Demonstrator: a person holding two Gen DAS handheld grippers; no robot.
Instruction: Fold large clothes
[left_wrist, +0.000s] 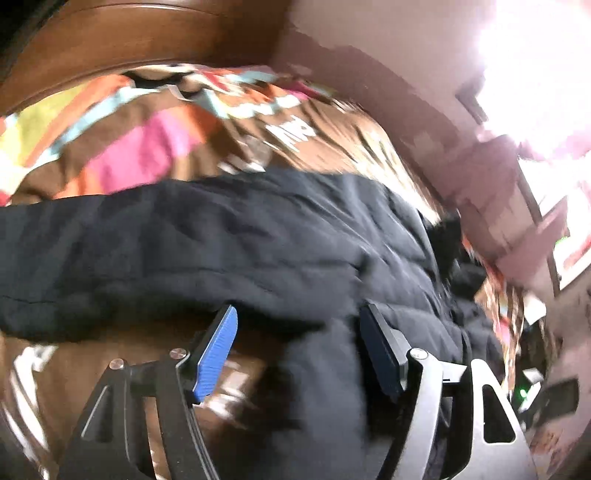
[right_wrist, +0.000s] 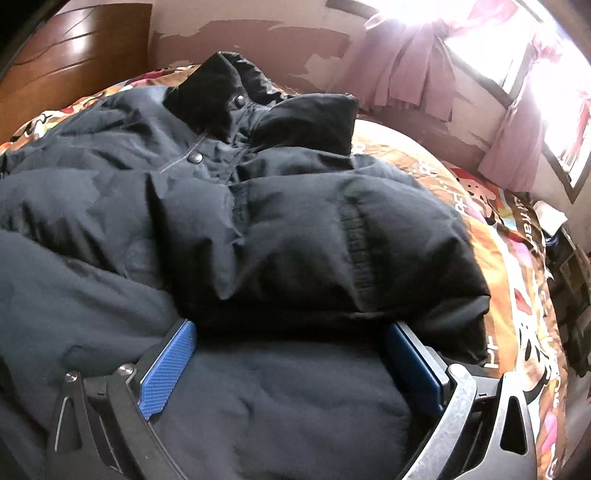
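Both hand-held grippers (left_wrist: 297, 350) (right_wrist: 291, 363) gape empty over the black jacket (right_wrist: 258, 206); only the right view shows its collar (right_wrist: 236, 85).

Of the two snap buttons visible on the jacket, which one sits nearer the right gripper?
The lower snap, on the jacket front below the collar. The other snap sits higher up, on the collar itself, farther from the right gripper.

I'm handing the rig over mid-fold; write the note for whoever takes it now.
Left hand-held gripper: open, nothing held, over the jacket's edge; that view is blurred.
Right hand-held gripper: wide open, jacket fabric between the pads, no pinch visible.
Black puffer jacket: on the patterned bedspread, collar toward the headboard.
Done: right sleeve folded across the front.
Left: apparently the other sleeve, then folding the body.
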